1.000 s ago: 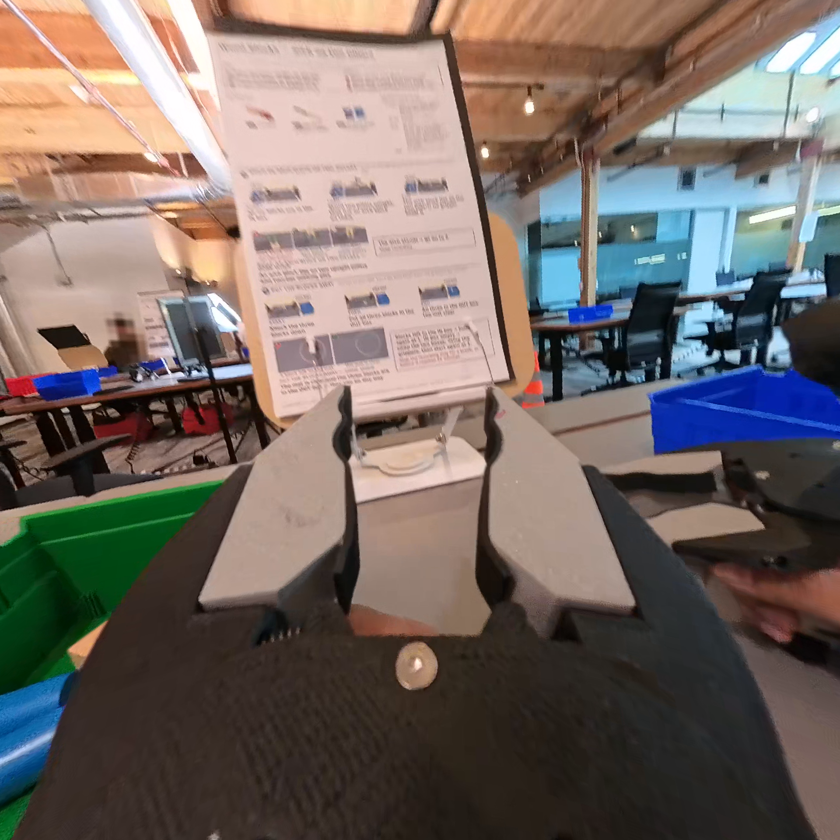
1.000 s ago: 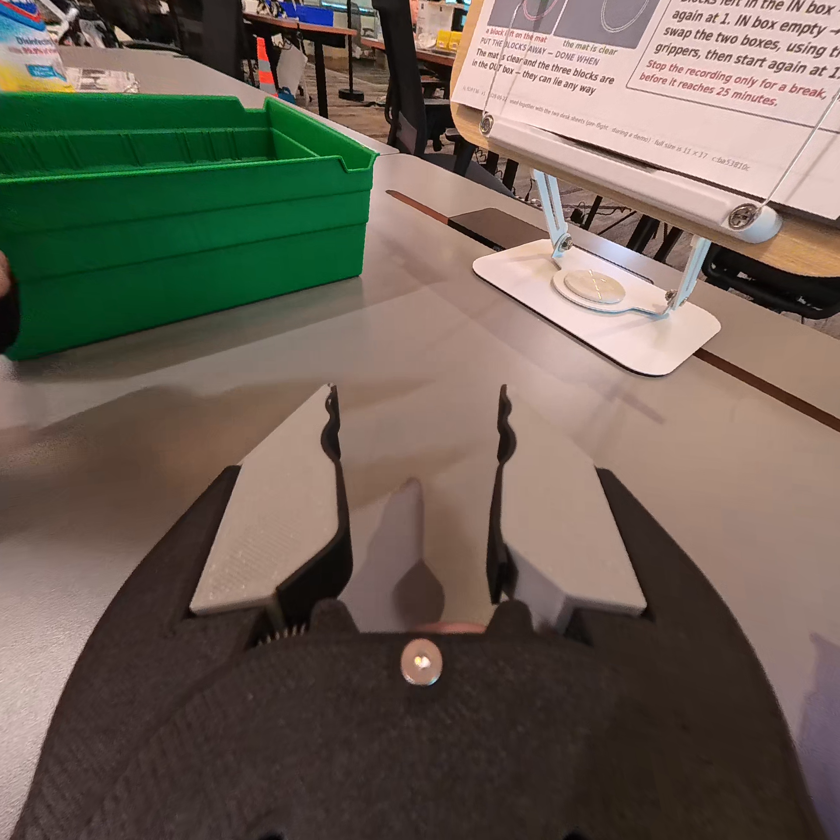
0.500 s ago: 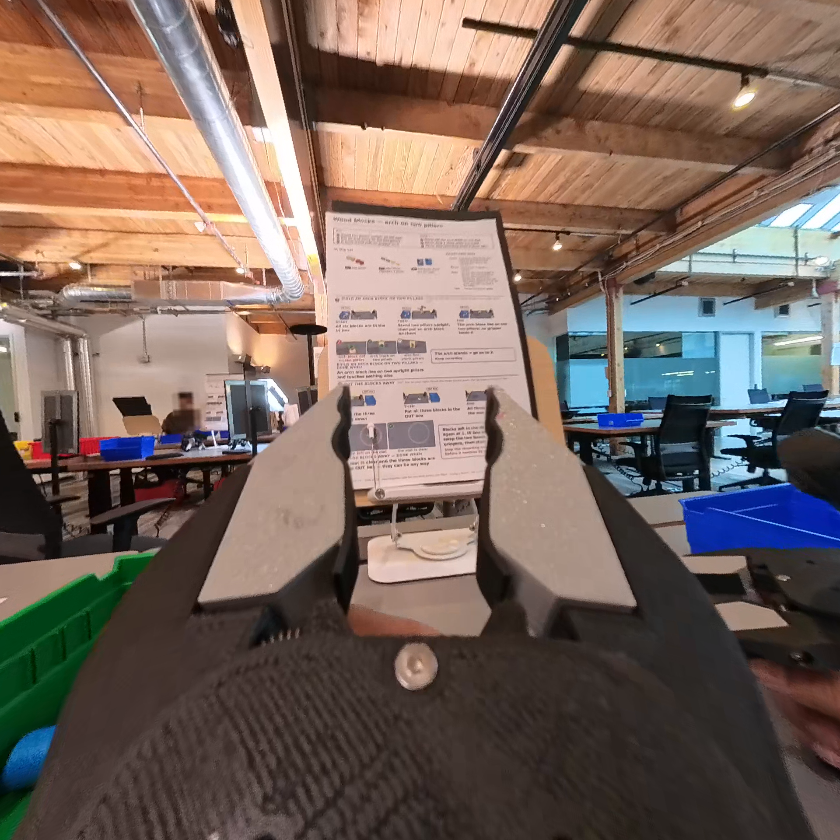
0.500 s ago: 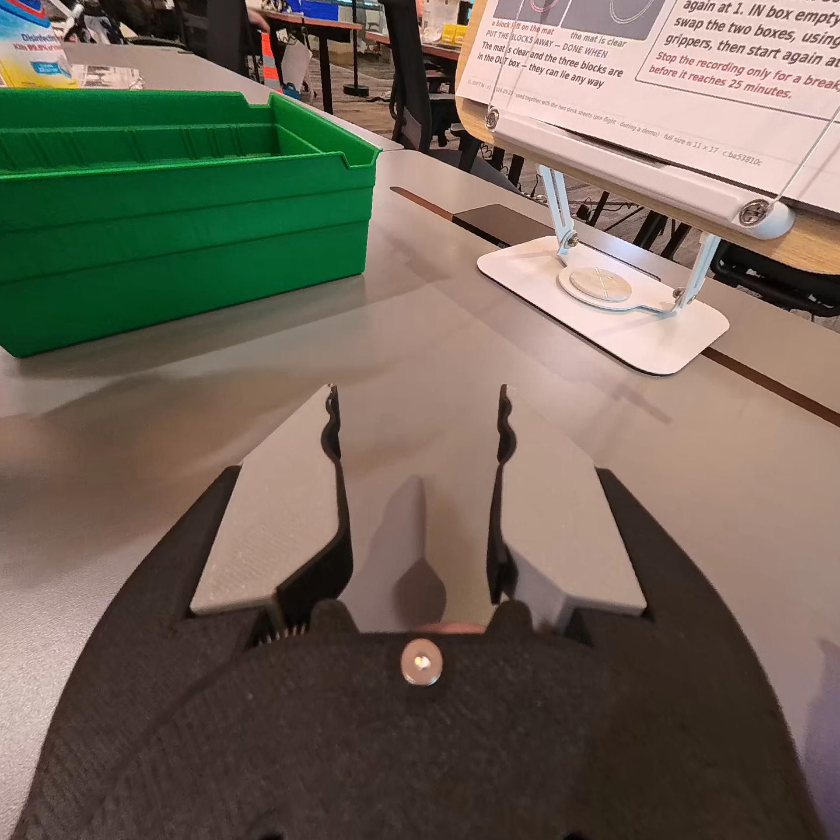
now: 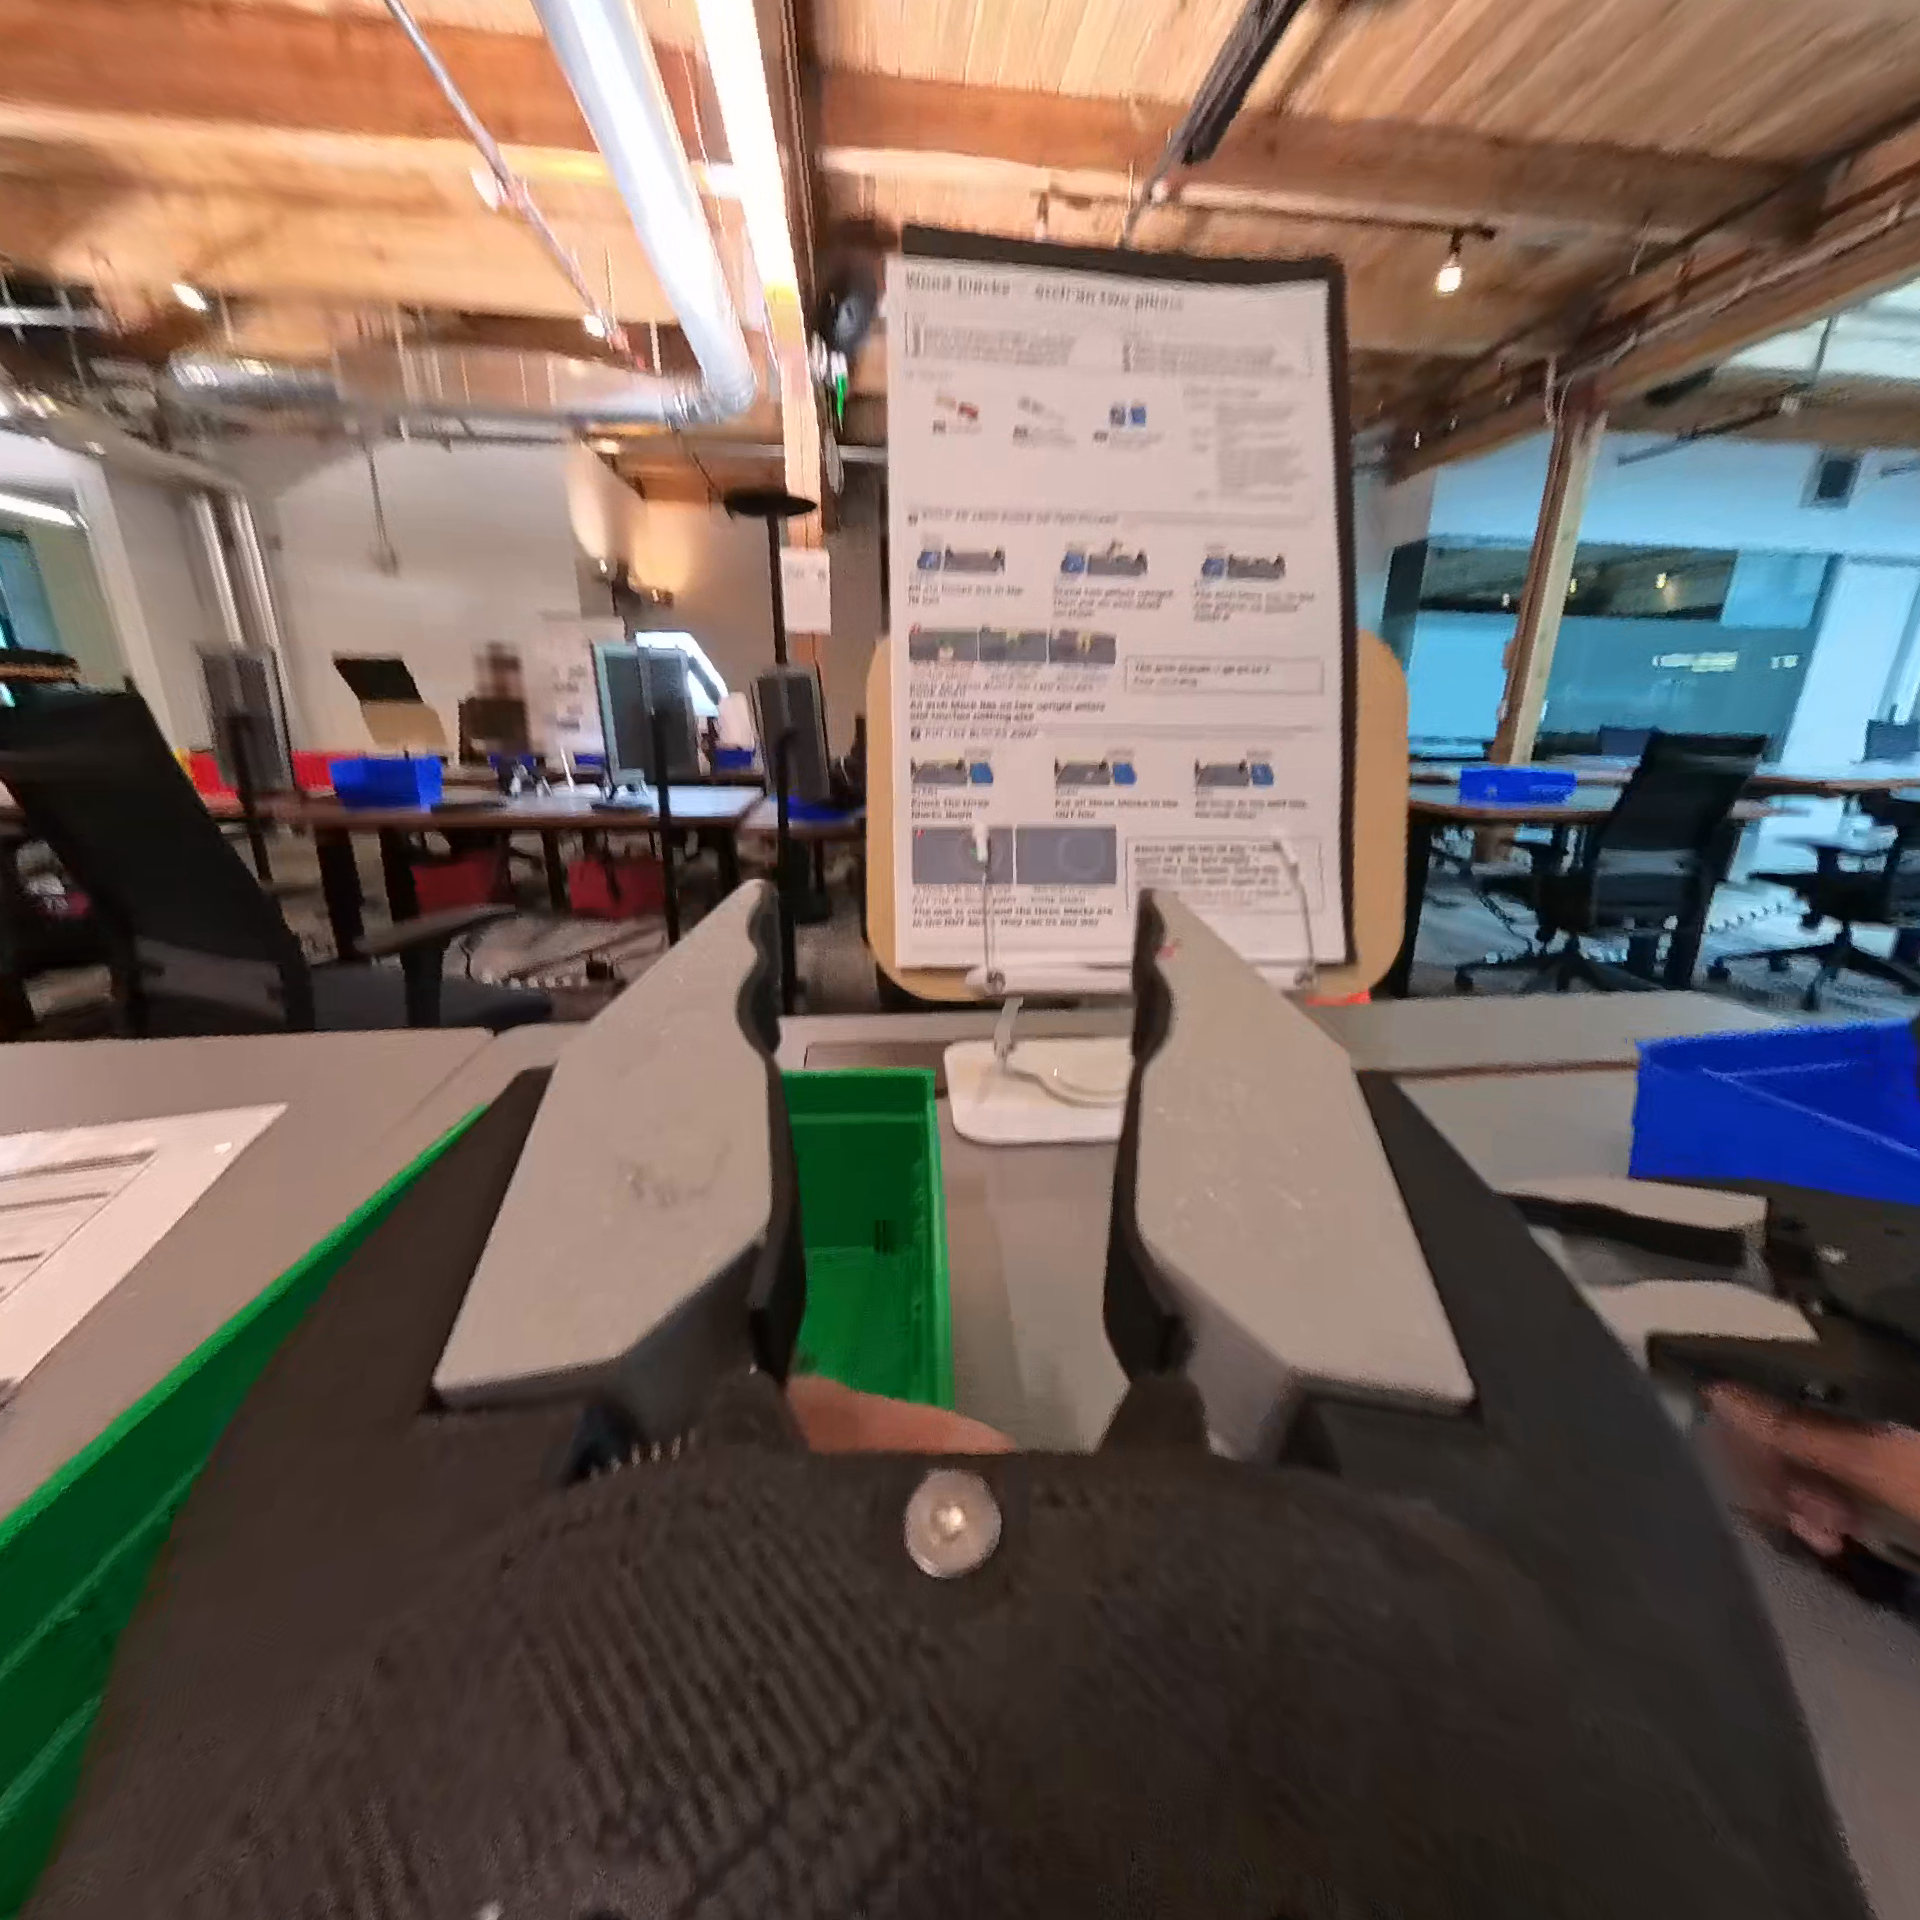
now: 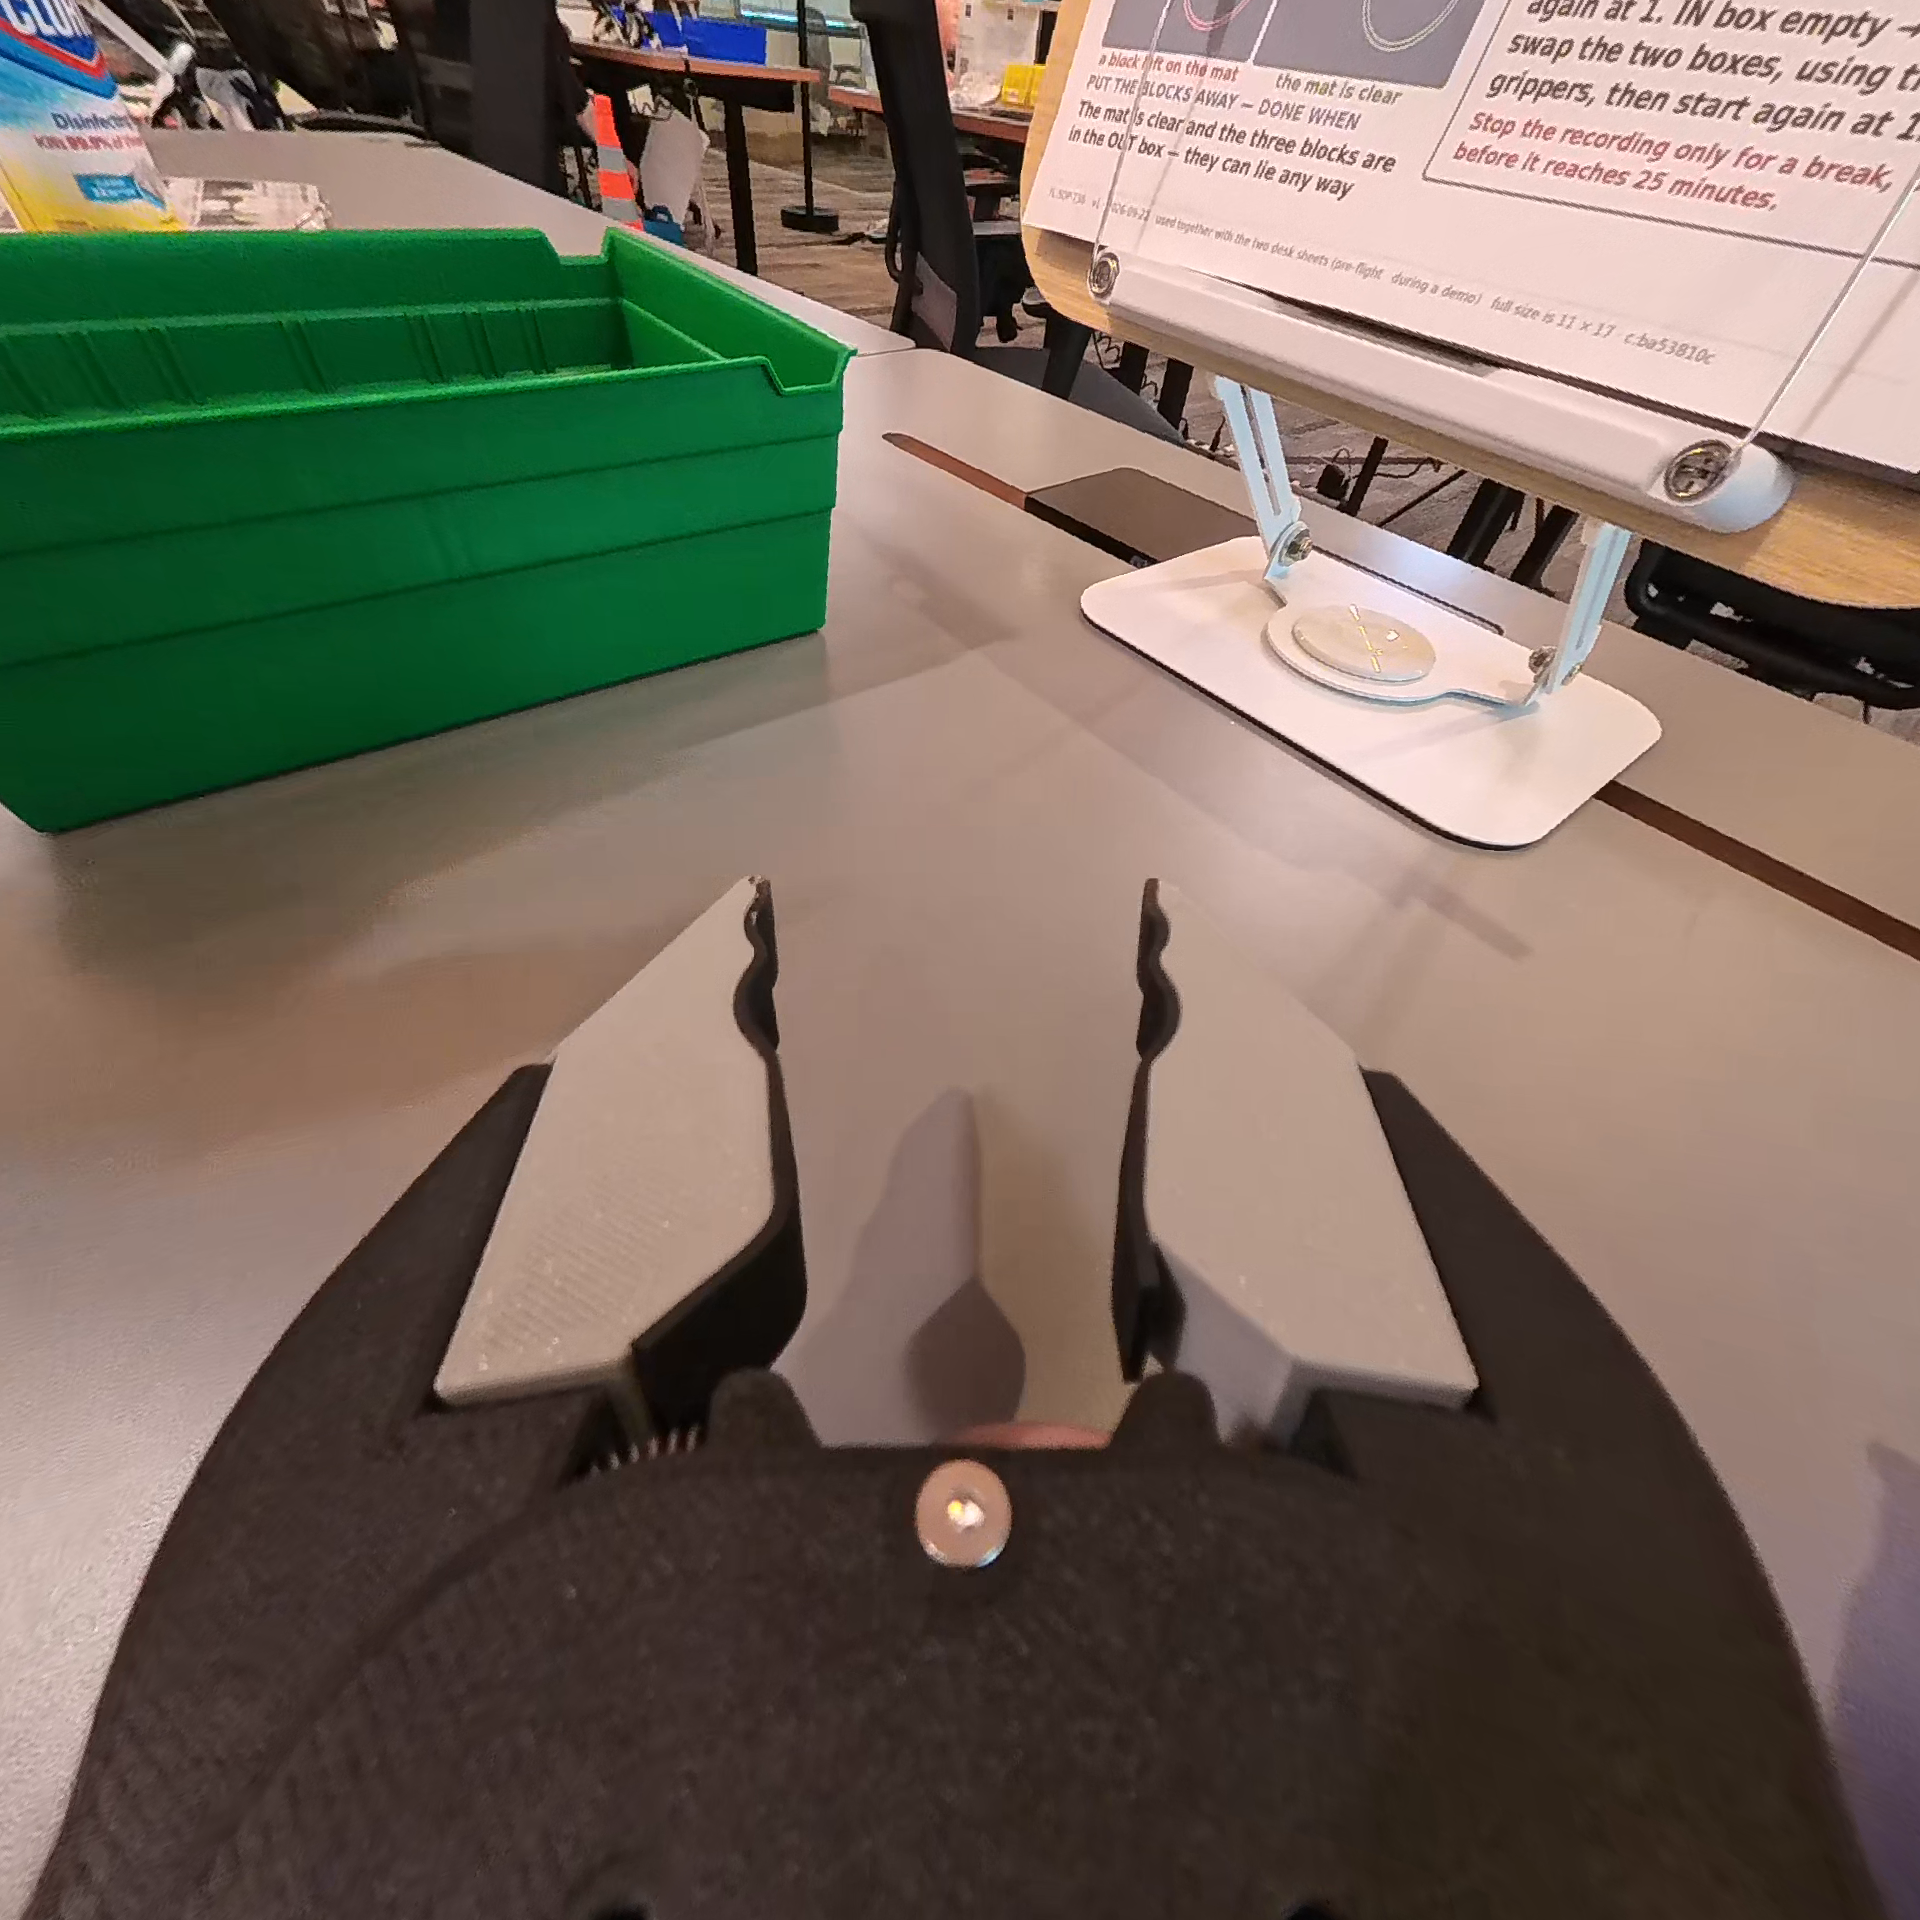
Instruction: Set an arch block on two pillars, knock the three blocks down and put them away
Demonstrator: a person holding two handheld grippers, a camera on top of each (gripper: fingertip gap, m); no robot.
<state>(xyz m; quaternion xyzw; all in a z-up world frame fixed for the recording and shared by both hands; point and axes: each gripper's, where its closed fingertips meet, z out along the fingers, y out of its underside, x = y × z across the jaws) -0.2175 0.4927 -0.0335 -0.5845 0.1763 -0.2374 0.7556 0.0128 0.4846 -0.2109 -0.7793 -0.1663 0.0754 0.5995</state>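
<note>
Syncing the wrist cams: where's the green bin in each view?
Left wrist view: green bin low centre-left, mostly hidden behind the left claw.
Right wrist view: green bin upper left on the table.
Shared landmark: white stand base, right of the bin.

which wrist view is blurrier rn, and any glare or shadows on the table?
Left wrist view: motion blur smears the ceiling, the instruction sheet and the person's hand at right; the left gripper itself stays sharp. Right wrist view: mostly crisp, the green bin well defined; soft sheen on the grey table, and the right gripper casts a shadow between its open jaws.
</note>
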